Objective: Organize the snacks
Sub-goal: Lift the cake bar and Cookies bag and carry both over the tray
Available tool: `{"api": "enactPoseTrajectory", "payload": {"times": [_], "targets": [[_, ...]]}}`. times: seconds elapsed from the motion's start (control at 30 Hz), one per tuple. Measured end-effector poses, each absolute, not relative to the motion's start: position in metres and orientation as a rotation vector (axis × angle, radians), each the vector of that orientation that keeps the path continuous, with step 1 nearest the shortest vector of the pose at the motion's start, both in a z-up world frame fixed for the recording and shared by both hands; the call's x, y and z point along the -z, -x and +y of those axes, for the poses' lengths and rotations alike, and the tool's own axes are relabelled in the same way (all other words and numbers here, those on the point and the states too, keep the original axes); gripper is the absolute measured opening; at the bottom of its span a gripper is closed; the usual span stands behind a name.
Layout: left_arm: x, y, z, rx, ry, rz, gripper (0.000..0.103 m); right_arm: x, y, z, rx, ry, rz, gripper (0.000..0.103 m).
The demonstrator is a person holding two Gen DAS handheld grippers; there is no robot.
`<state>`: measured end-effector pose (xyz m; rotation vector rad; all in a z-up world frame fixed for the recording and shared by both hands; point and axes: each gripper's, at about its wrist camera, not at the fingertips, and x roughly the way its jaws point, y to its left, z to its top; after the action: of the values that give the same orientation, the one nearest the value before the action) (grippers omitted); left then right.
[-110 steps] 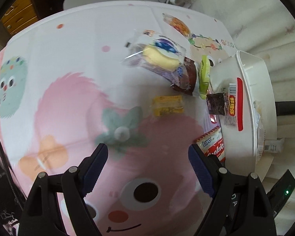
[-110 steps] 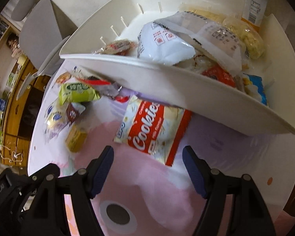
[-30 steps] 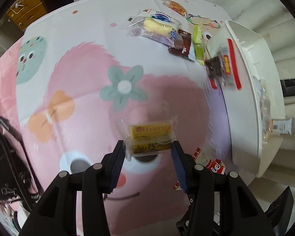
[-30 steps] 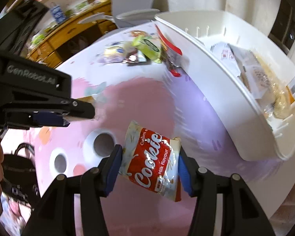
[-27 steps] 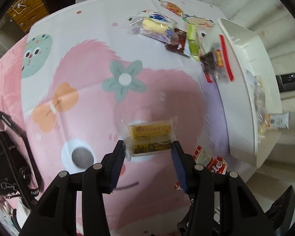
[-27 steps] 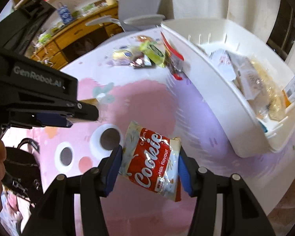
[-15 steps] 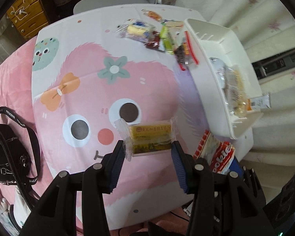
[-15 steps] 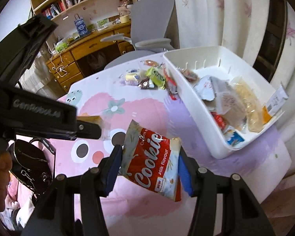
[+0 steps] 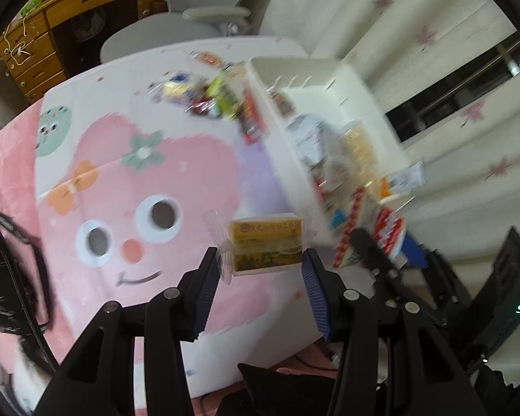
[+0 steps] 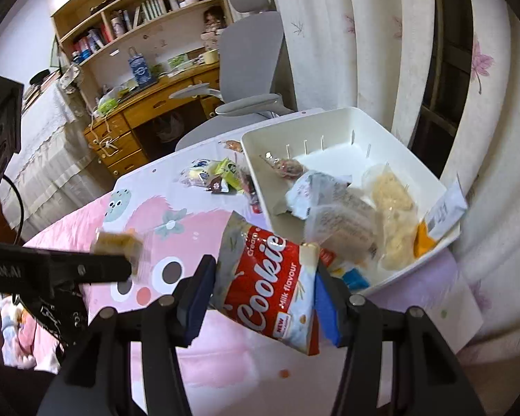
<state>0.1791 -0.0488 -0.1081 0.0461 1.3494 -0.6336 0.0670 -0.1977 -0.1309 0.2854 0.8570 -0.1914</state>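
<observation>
My left gripper clamps the yellow snack pack, my right gripper pinches the cookie bag, both aloft near the white bin. Risk: the crinkly bag slips, or lands outside the right-hand rim.

Both fisheye cameras are looking forward along their own black fingers and steeply down, from well above the tabletop with the pink cartoon-face cloth. The left view is facing the cloth almost from overhead. The right view is tilting less steeply, taking in the wooden bookshelf beyond. Both are sharing the white plastic basket, the grey office chair and the cloth.
</observation>
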Motion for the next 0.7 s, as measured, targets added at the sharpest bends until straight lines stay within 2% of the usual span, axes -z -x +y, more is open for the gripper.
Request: {"api": "enactPoseTrajectory", "payload": {"times": [0.27, 0.7], "targets": [[0.107, -0.159, -0.107, 0.654, 0.004, 1.248, 0.047, 0.122, -0.070, -0.259, 0.032, -0.218, 0.870, 0.054], [0.123, -0.145, -0.194, 0.632, 0.059, 1.233, 0.047, 0.129, -0.078, -0.356, -0.065, -0.214, 0.906, 0.055]]}}
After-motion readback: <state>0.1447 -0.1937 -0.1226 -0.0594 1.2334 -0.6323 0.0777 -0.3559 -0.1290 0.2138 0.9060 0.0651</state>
